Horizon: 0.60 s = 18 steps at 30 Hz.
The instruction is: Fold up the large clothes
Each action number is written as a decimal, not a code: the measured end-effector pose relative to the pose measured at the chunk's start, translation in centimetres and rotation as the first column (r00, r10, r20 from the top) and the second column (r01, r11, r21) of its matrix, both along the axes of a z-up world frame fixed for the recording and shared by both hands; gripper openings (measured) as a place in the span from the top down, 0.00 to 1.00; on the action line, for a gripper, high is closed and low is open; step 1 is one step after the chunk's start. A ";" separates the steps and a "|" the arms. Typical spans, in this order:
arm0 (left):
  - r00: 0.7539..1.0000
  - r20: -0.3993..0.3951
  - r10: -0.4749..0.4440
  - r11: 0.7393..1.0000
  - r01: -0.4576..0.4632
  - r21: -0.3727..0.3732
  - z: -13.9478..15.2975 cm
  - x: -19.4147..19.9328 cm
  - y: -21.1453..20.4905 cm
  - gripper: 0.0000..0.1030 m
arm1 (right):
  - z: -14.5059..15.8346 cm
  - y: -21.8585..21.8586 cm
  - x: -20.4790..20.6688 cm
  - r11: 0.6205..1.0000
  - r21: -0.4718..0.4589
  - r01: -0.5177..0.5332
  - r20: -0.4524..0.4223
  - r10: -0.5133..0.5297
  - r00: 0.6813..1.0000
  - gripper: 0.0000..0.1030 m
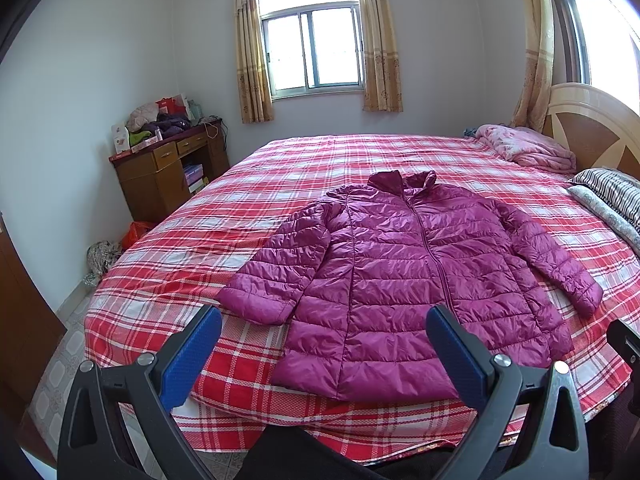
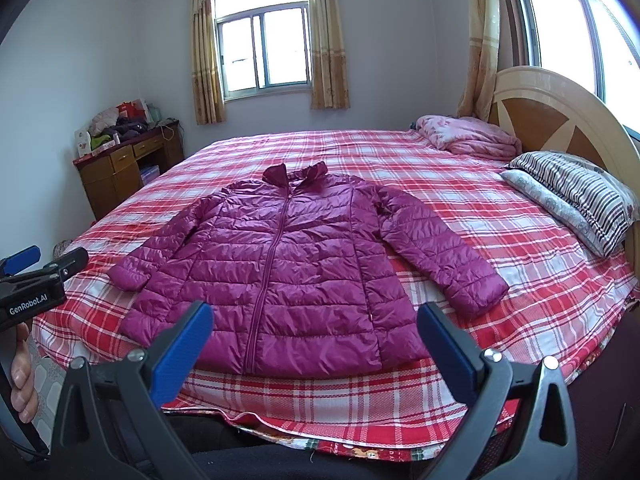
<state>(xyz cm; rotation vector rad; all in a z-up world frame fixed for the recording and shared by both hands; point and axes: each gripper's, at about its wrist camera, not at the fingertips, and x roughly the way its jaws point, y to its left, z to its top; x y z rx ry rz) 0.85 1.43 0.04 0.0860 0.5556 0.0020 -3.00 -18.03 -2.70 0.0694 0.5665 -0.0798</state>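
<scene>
A magenta quilted puffer jacket [image 1: 416, 264] [image 2: 288, 264] lies flat and zipped on the red plaid bed [image 1: 328, 160] [image 2: 520, 280], collar away from me, both sleeves spread outward. My left gripper [image 1: 324, 320] hovers open above the bed's near edge, in front of the jacket's hem, its blue pads [image 1: 192, 356] holding nothing. My right gripper [image 2: 316, 316] also stands open before the hem, empty. The left gripper's body shows at the left edge of the right wrist view, held by a hand [image 2: 20, 376].
A folded pink blanket [image 2: 468, 136] and striped pillows [image 2: 576, 196] lie near the wooden headboard [image 2: 560, 120] at right. A cluttered wooden desk [image 1: 168, 168] stands by the far left wall. Bags [image 1: 120, 240] sit on the tiled floor left of the bed.
</scene>
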 end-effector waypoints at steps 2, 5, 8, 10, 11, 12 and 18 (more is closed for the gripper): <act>1.000 0.000 0.002 1.000 -0.002 -0.001 -0.1 0.0 0.0 0.01 | 0.0 -0.1 0.0 1.000 0.002 0.000 -0.001 0.000 1.000 0.00; 1.000 -0.004 0.003 1.000 -0.003 -0.001 -0.4 0.1 0.1 0.01 | -0.4 0.0 0.0 1.000 0.005 0.000 -0.007 0.000 1.000 0.00; 1.000 -0.007 0.002 1.000 -0.002 0.002 -0.7 0.3 0.2 0.01 | -0.4 -0.2 0.4 1.000 0.014 -0.008 -0.016 0.008 1.000 0.00; 1.000 -0.010 0.000 1.000 0.000 0.001 -0.8 0.4 0.2 0.01 | -0.6 -0.1 0.4 1.000 0.019 -0.016 -0.018 0.017 1.000 0.00; 1.000 -0.011 0.001 1.000 -0.001 0.002 -1.0 0.4 0.2 0.01 | -0.5 -0.1 0.6 1.000 0.016 -0.019 -0.017 0.019 1.000 0.00; 1.000 -0.012 0.002 1.000 -0.002 0.004 -1.0 0.5 0.2 0.01 | -0.7 -0.1 0.7 1.000 0.014 -0.021 -0.021 0.021 1.000 0.00; 0.999 -0.039 0.009 1.000 -0.009 0.003 -2.0 1.7 0.3 0.01 | -1.4 -0.8 1.5 1.000 0.018 -0.013 -0.043 0.014 0.999 0.00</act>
